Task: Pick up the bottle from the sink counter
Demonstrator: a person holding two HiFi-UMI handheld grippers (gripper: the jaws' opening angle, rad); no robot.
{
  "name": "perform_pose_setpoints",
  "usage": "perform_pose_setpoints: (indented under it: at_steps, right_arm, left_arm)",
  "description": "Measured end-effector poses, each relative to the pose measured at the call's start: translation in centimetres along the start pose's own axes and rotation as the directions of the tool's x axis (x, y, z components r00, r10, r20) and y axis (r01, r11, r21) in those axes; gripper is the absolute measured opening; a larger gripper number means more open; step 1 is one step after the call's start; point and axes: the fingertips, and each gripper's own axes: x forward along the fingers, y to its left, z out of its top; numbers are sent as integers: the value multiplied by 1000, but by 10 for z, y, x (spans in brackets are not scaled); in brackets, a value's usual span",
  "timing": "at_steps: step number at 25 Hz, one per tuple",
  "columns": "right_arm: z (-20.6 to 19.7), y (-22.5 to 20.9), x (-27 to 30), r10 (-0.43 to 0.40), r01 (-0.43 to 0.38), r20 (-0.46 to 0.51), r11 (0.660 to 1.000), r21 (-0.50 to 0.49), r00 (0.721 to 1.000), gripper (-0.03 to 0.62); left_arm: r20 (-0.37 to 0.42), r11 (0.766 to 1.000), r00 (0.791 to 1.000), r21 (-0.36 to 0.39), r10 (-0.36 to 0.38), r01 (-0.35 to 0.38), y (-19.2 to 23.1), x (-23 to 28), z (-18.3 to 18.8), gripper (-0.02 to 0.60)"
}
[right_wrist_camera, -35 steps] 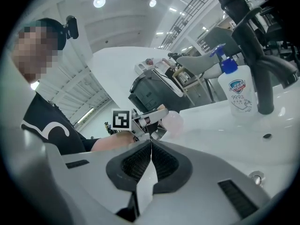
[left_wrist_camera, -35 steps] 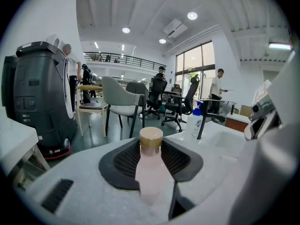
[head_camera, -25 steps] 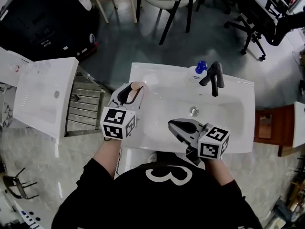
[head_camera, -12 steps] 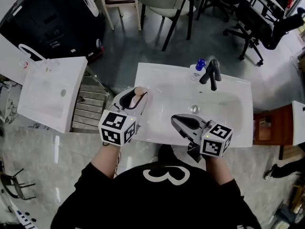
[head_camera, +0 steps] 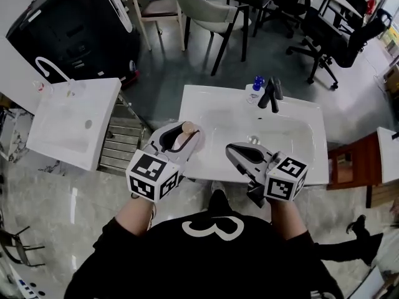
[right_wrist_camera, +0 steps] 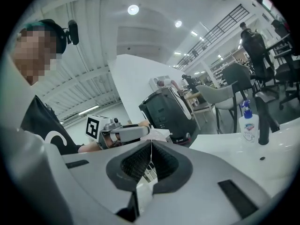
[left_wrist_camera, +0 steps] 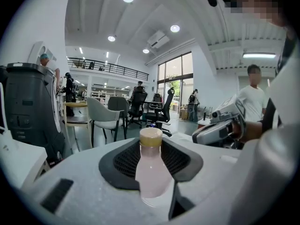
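**Operator:** State the condition of the left claw [left_wrist_camera: 151, 148].

**Inspector:** Its pads are clamped on the bottle [left_wrist_camera: 151, 170]. The pale pink body sits between the pads, and the tan cap points away past the claw tips. The clamp looks no wider or narrower than a second ago.

**Operator:** What has changed?

**Inspector:** Position only. A second ago the claw held the bottle over the left part of the desk [head_camera: 206, 99]. Now claw and bottle sit at the desk's front-left edge, and the desk shows smaller in the head view. Judgement: the bottle is lifted and drawn back toward the person. Nothing of the desk touches it in the left gripper view.

**Operator:** And the right claw [right_wrist_camera: 151, 149]?

**Inspector:** It is closed, with the pads meeting on a thin line and nothing between them. It sits to the right of the left claw, over the front rim of the basin, much as before.

**Operator:** What lies beyond the claws?

**Inspector:** Well past both tips, at the desk's back edge, a soap dispenser [head_camera: 252, 92] with a blue pump stands just beside the black faucet [head_camera: 271, 93]. Neither has shifted on the desk.

**Operator:** Task status?

**Inspector:** Judgement: the pick-up is effectively done, and only a steady hold remains. The smooth round body may slip if the clamp loosens.
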Motion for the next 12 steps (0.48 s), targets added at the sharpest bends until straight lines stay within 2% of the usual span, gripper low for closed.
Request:
perform_pose_setpoints:
  at_steps: [12]
  right_arm:
    - [15,37,-16,-47,51,49,995,-82,998,14]
  left_arm:
    - [9,997,997,-19,-73,73,-35,-41,2,149]
